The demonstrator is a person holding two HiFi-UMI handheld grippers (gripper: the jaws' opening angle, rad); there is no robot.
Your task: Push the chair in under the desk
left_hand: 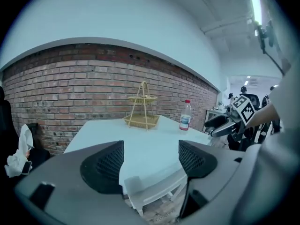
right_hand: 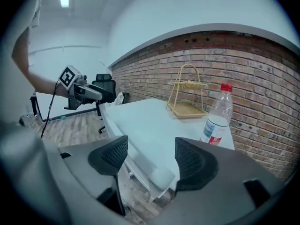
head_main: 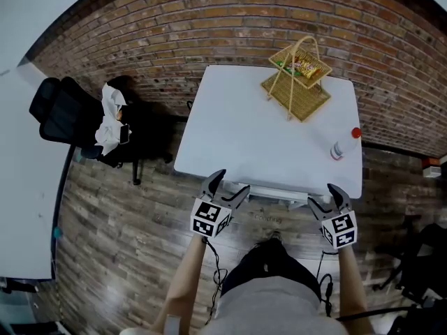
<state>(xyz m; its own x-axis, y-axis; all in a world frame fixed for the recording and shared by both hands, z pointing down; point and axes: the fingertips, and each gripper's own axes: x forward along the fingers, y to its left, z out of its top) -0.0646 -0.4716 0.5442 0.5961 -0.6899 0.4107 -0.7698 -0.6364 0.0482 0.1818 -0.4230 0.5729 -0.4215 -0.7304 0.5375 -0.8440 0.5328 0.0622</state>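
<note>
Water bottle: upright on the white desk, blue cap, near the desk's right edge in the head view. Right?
Not quite. The water bottle has a red cap, not a blue one; the right gripper view shows it plainly. The rest holds: it stands upright on the white desk, near the desk's right edge in the head view.

White desk [head_main: 258, 131], my landmark. Behind it: brick wall [head_main: 209, 19], red-brown with pale mortar lines. On it: straw-yellow wicker stand [head_main: 297, 82]; clear bottle [head_main: 343, 145] with red cap and white-and-red label. Left of it: black office chair [head_main: 66, 114] with white cloth [head_main: 110, 117]. Under it: white chair [left_hand: 154, 191]; grey-brown plank floor [head_main: 119, 236]. My left gripper [head_main: 227, 185] and right gripper [head_main: 325, 195]: black jaws, black-and-white marker cubes.
</note>
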